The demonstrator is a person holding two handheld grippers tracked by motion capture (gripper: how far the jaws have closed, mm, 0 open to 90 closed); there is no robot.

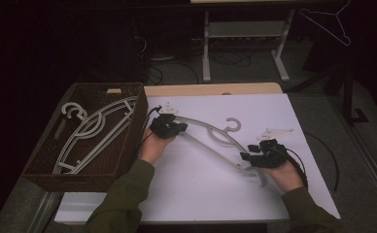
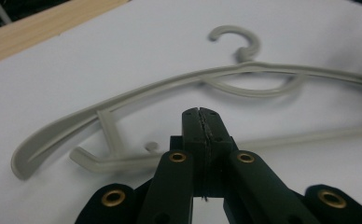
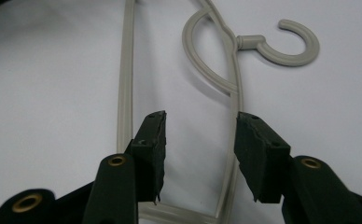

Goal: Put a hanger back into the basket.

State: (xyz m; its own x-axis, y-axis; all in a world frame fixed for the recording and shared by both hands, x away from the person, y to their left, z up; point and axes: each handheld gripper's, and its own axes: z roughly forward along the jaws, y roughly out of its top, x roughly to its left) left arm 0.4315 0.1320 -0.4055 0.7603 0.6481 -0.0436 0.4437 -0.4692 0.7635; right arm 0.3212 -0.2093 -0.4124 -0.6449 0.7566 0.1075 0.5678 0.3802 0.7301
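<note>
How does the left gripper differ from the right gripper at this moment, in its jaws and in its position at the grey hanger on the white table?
The left gripper has its jaws pressed together, with nothing between them; the right gripper has its jaws spread wide. The left gripper sits at the hanger's end nearer the basket; the right gripper is at the opposite end, its jaws standing between the hanger's bottom bar and upper arm. Both are black and hand-held, low over the white table.

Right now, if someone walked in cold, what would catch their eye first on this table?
Most striking is the grey plastic hanger lying slantwise on the white table cover, with a gripper at each end. The left gripper has its jaws pressed together at the hanger's upper-left end, while the right gripper stands open over the hanger's lower-right end. At the table's left a dark wicker basket holds more grey hangers.
</note>
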